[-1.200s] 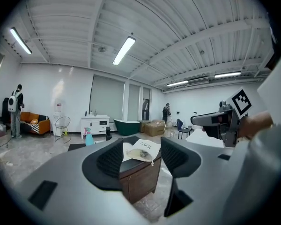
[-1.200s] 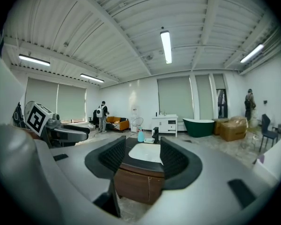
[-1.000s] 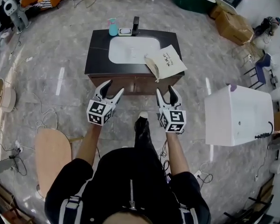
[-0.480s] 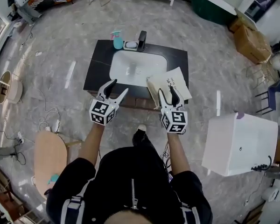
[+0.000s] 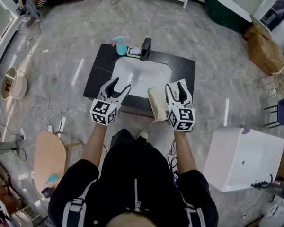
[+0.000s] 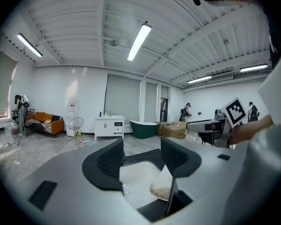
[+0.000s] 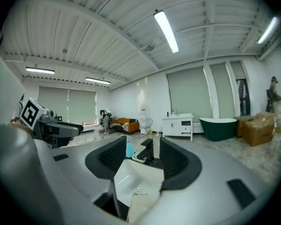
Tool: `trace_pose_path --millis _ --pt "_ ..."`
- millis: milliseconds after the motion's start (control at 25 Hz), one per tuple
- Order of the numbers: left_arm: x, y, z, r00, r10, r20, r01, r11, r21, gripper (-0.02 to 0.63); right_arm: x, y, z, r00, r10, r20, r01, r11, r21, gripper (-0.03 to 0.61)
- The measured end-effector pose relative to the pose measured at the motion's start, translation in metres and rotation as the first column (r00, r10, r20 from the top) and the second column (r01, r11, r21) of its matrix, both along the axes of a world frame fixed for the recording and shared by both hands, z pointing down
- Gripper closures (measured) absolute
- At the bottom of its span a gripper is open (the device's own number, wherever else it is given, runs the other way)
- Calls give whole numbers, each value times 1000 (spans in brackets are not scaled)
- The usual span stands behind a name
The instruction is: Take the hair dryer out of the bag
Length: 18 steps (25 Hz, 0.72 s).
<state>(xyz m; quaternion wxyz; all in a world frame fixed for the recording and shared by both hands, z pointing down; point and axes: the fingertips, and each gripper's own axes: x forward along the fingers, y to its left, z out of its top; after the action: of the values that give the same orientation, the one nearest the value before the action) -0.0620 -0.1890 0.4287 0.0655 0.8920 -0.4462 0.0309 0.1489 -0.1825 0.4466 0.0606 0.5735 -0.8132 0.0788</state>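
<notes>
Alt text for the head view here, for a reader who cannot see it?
A person in black holds the left claw and right claw, both open and empty, over the front edge of a dark vanity. A beige bag lies beside the right claw, at the front right of the white sink; a faucet and blue bottle stand behind.

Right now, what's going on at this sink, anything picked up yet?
A person stands at a dark vanity with a gripper in each hand. The left gripper hovers over the front edge of the white basin. The right gripper is next to a beige cloth bag lying at the counter's front right. Both have their jaws apart with nothing held. No hair dryer is visible, so taking it out hasn't begun.
</notes>
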Motion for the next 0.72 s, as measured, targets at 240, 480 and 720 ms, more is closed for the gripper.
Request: trace_pose_path --millis 240,480,720 --pt "17 -19 5 1000 25 -8 -25 1000 -4 341 7 -13 4 1000 1 -18 -1 1000 -7 360" --pt "19 -27 13 999 48 -6 -48 999 -17 341 8 -19 7 1000 22 -22 -22 1000 -14 365" --pt "19 -33 27 998 56 -11 -57 997 -51 341 2 -21 23 999 10 -40 -12 998 -55 365"
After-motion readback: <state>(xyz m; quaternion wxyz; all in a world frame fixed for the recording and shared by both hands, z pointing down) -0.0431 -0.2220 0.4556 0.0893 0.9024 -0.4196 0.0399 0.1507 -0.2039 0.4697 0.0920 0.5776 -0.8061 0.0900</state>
